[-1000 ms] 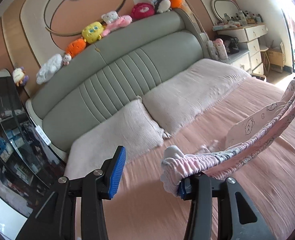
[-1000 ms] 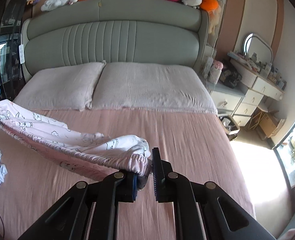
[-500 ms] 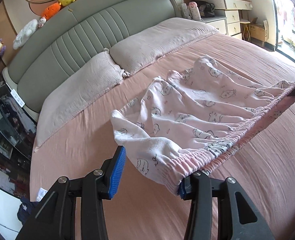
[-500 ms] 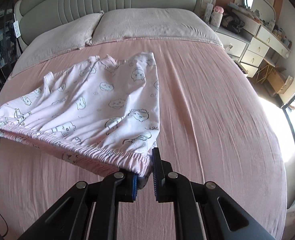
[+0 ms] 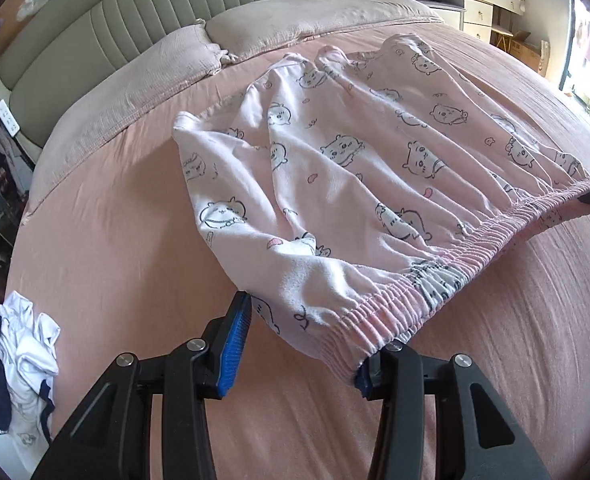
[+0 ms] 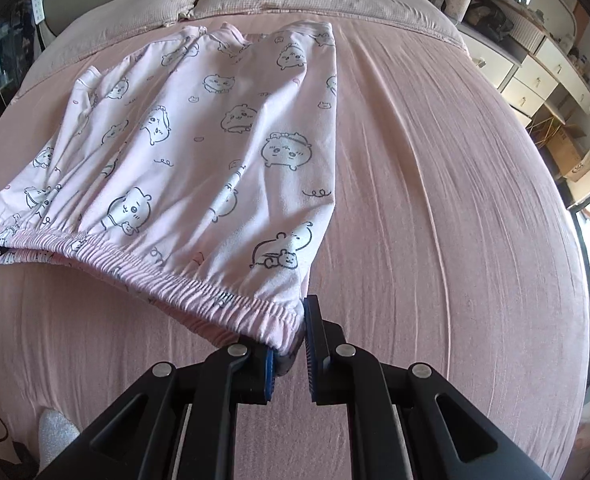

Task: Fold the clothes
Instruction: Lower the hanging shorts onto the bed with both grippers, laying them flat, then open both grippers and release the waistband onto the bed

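Pale pink shorts (image 5: 355, 168) printed with cartoon animals lie spread on the pink bed sheet (image 5: 127, 240), legs toward the pillows. Their elastic waistband (image 5: 435, 276) is stretched between my two grippers, just above the sheet. My left gripper (image 5: 299, 360) stands open; one waistband corner is hooked over its right finger (image 5: 391, 368) and the left pad (image 5: 235, 344) is free. In the right wrist view my right gripper (image 6: 289, 356) is shut on the other corner of the shorts (image 6: 199, 152).
Two grey-pink pillows (image 5: 143, 92) and a padded grey headboard (image 5: 115, 20) lie beyond the shorts. A heap of white and dark clothes (image 5: 23, 356) sits at the bed's left edge. A white dresser (image 6: 535, 68) stands to the right of the bed.
Both grippers have come down toward the bed and tilted downward. The shorts, held up in the air a second ago, now lie spread on the sheet with the waistband still stretched.
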Available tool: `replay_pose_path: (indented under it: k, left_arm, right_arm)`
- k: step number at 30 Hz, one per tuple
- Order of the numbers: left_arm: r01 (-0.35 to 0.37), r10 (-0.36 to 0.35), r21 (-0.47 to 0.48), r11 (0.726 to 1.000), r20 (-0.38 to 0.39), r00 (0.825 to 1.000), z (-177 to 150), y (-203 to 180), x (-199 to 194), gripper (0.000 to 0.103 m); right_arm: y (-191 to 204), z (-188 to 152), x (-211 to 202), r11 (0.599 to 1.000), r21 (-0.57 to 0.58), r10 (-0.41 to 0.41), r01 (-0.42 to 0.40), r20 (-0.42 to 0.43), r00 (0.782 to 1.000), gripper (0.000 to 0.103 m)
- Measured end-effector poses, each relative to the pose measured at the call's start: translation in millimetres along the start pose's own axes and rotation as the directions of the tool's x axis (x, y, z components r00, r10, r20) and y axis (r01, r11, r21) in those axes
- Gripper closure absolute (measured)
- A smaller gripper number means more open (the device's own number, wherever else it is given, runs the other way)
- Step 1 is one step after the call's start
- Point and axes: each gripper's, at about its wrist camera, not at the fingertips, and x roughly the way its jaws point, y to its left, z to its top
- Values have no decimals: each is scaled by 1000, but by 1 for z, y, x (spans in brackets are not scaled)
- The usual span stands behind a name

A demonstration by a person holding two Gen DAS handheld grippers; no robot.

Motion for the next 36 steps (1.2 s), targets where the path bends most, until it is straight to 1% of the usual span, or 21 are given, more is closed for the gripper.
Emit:
replay_pose_path:
  k: [5, 9, 11, 13, 14, 15, 16, 17, 18, 20, 23, 28, 32, 33, 36]
  left_arm:
    - [-5, 5, -6, 1000, 1, 1000, -7, -1, 2, 61]
    - [-31, 31, -18, 999, 13, 999, -10, -3, 6, 61]
    - [-36, 36, -28, 999, 9, 999, -12, -5, 9, 58]
    - [-51, 51, -33, 998, 5, 999, -14, -7, 10, 55]
    - [-64, 64, -32, 997, 2, 998, -15, -7, 10, 52]
    - [-78, 78, -35, 996, 1, 997, -16, -7, 9, 47]
    - [-93, 93, -40, 995, 0, 996, -17, -6, 8, 45]
    - [-98, 98, -47, 994, 1, 995, -18, -5, 5, 39]
    - [-98, 99, -54, 994, 4, 995, -20, -4, 2, 35]
    - [-97, 98, -65, 993, 9, 995, -23, -2, -6, 30]
    - [-95, 97, -63, 993, 21, 995, -27, 0, -20, 25]
    - [-88, 92, -76, 993, 57, 994, -26, 8, -45, 24]
    - [-72, 80, -72, 995, 117, 990, -24, 13, -75, 24]
    - [-75, 83, -67, 995, 128, 988, -23, 15, -81, 24]
    - [-71, 86, -107, 992, 144, 986, -19, 29, -90, 23]
  right_arm:
    - [3, -3, 6, 1000, -13, 14, -14, -19, 1000, 94]
    - [5, -6, 13, 1000, -25, 1, -2, -33, 999, 94]
    - [6, -8, 17, 1000, -28, -5, 4, -42, 999, 93]
    - [4, -10, 19, 1000, -23, -16, 15, -46, 999, 87]
    - [4, -11, 19, 999, -25, -38, 37, -44, 998, 76]
    - [2, -12, 19, 998, -25, -58, 57, -42, 997, 63]
    - [1, -13, 18, 997, -19, -71, 70, -37, 997, 56]
    - [-1, -14, 17, 996, -13, -85, 84, -33, 996, 47]
    - [-3, -15, 16, 996, -5, -92, 92, -30, 995, 45]
    - [-6, -16, 14, 997, 15, -76, 77, -38, 996, 44]
    - [-7, -18, 11, 998, 39, -44, 46, -65, 997, 38]
    - [-7, -30, -3, 998, 64, 4, 1, -72, 997, 32]
    - [-13, -40, -24, 995, 96, 44, -37, -65, 997, 31]
    - [-15, -43, -29, 994, 106, 46, -40, -58, 997, 27]
    - [-20, -51, -38, 990, 130, 68, -61, -56, 996, 25]
